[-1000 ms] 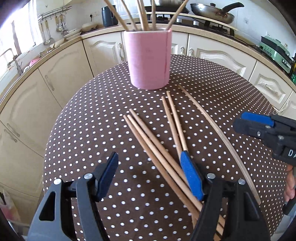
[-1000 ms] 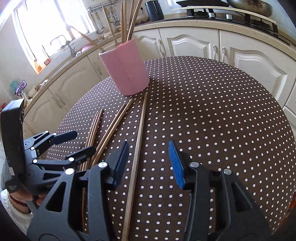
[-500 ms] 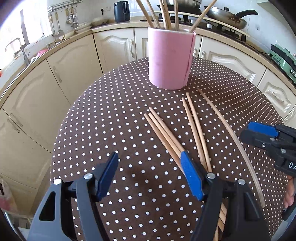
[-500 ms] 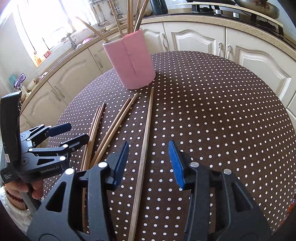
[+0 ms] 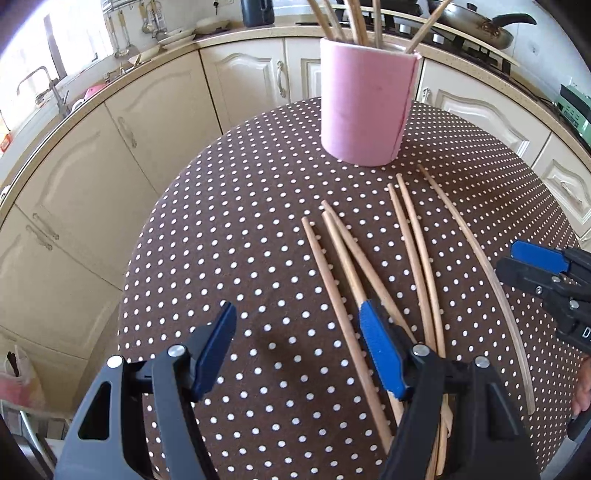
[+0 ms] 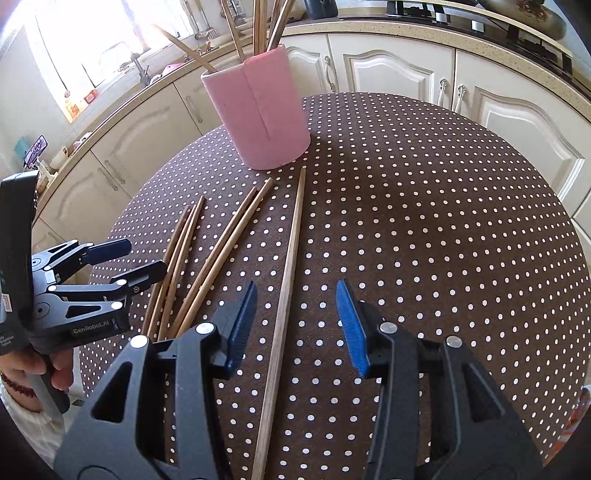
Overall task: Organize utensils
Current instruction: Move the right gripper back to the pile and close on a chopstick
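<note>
A pink holder (image 5: 365, 103) with several wooden chopsticks standing in it sits at the far side of the round dotted table (image 5: 229, 236); it also shows in the right wrist view (image 6: 262, 114). Several loose chopsticks (image 5: 343, 273) lie on the table in front of it, also seen in the right wrist view (image 6: 218, 254). One long stick (image 6: 286, 295) lies apart to the right. My left gripper (image 5: 299, 347) is open and empty, its right finger over the loose sticks. My right gripper (image 6: 295, 325) is open and empty, straddling the long stick.
Cream kitchen cabinets (image 5: 110, 158) and a countertop curve behind the table. A frying pan (image 5: 476, 26) sits on the stove at the back right. A sink with a tap (image 5: 48, 92) is at the left under a window.
Both grippers have moved forward toward the pink holder, which looms larger. The left gripper shifted left, so the loose chopsticks sit more to its right. Both stay open.
</note>
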Action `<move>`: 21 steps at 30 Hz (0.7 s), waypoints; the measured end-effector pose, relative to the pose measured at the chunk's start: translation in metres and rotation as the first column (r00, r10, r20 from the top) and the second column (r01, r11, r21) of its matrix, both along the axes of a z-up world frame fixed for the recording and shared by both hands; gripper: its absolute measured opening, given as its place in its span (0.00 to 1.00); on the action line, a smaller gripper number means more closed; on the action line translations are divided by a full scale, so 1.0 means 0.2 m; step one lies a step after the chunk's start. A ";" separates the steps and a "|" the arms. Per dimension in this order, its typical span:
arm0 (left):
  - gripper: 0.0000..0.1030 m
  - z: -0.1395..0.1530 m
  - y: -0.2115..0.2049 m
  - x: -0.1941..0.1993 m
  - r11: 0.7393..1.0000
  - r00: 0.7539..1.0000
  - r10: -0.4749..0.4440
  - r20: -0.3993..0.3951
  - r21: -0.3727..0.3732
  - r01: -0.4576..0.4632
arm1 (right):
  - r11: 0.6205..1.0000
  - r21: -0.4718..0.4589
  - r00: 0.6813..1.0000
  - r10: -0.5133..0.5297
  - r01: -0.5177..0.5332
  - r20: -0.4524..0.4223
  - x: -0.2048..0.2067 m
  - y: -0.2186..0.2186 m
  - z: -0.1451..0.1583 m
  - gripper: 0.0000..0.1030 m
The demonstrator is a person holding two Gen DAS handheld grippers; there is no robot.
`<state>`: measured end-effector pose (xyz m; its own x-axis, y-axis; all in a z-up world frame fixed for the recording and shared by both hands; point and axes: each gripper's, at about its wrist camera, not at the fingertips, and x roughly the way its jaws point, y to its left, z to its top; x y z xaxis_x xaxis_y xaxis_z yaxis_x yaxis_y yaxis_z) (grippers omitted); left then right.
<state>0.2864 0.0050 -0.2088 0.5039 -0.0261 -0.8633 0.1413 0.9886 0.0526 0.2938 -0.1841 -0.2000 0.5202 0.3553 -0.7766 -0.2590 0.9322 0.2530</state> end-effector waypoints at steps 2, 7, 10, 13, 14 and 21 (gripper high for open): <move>0.66 -0.01 0.01 0.01 1.000 1.000 0.001 -0.006 0.003 -0.001 | 1.000 -0.002 1.000 0.004 -0.004 -0.006 0.00 0.00 0.00 0.43; 0.53 -0.03 0.04 0.04 0.999 0.999 0.023 -0.046 -0.030 -0.024 | 1.000 -0.005 1.000 0.011 -0.011 -0.029 0.02 0.00 -0.01 0.43; 0.38 -0.02 0.03 0.05 1.000 0.998 0.014 -0.053 -0.023 -0.015 | 1.000 -0.003 0.999 0.015 -0.015 -0.045 0.03 0.00 -0.01 0.43; 0.25 -0.01 0.03 0.05 1.000 0.998 0.008 -0.064 -0.026 -0.009 | 1.000 -0.008 0.997 0.023 -0.024 -0.074 0.05 0.01 -0.02 0.43; 0.24 -0.01 0.03 0.05 1.000 0.998 0.013 -0.066 -0.026 -0.014 | 0.999 -0.011 0.996 0.031 -0.032 -0.081 0.05 0.01 -0.02 0.43; 0.08 0.00 0.07 0.05 0.998 0.996 0.021 -0.082 -0.053 -0.025 | 0.996 -0.047 0.982 0.062 -0.072 -0.178 0.14 0.04 -0.03 0.43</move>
<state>0.2966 0.0197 -0.2092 0.4327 -0.0630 -0.8993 0.1201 0.9927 -0.0117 0.3209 -0.1752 -0.2055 0.3500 0.3408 -0.8725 -0.2769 0.9275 0.2512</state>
